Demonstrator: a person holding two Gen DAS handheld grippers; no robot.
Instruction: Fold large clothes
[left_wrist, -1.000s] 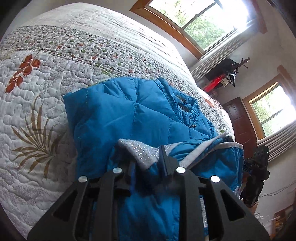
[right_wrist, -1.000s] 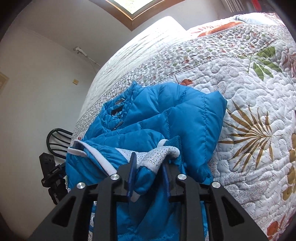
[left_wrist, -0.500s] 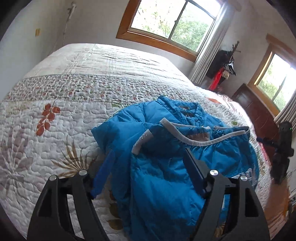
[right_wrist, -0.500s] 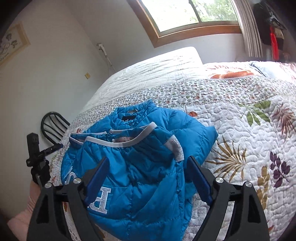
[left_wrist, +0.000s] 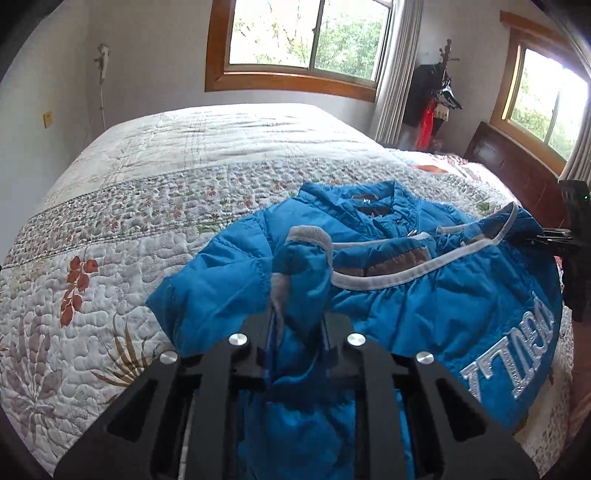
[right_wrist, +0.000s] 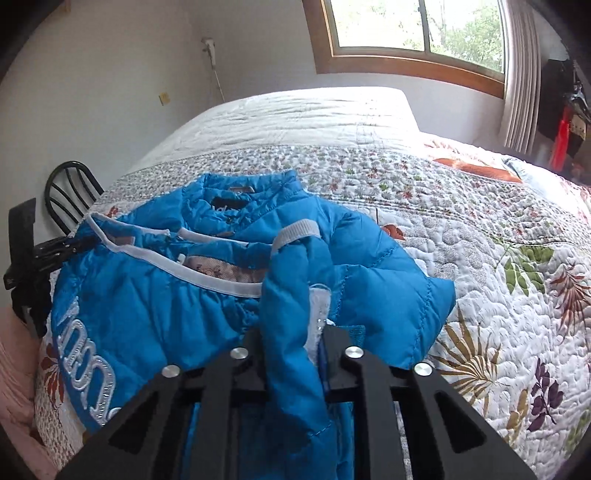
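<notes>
Lying rumpled, blue puffer jacket (left_wrist: 424, 306) shows grey-trimmed hem.

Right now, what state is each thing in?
Blue jacket: partly folded, lying on the quilt.
Left claw: just closed, shut on jacket fabric.
Right claw: just closed, shut on jacket fabric.
Quilt: spread flat over the bed.
Window: cannot tell if open.

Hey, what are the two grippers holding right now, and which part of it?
Both have just closed on the blue jacket. The left gripper pinches a bunched sleeve just below its grey cuff; the right gripper pinches the other sleeve the same way.
</notes>
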